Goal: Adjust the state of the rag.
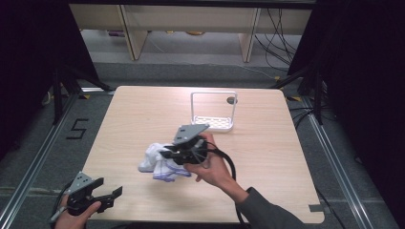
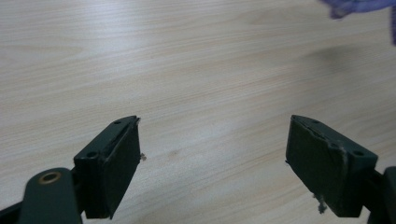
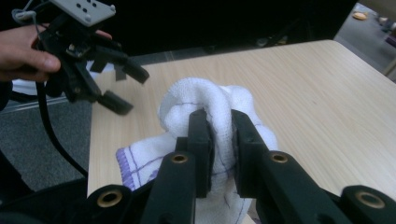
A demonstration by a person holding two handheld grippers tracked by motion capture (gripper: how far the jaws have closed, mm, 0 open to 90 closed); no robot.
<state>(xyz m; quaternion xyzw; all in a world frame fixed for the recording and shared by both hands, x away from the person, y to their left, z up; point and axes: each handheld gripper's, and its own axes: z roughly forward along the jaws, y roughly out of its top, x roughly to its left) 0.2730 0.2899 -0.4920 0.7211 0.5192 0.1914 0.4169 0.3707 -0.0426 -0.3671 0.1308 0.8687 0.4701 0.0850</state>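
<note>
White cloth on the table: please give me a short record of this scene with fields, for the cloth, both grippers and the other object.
cloth: white cloth with purple lines, bunched up, clamped in the right gripper
right gripper: right gripper shut on a fold of the cloth, over the middle of the table
left gripper: left gripper open, nothing between its jaws, at the table's near left corner
other object: white rack with an upright frame, on the far side of the table, apart from the cloth

Right gripper (image 3: 219,140) held in right hand (image 1: 215,167), jaws pinched nearly together, pointing left. Left gripper (image 2: 215,158) gripped in left hand (image 1: 71,217), jaws spread wide, nothing between.
</note>
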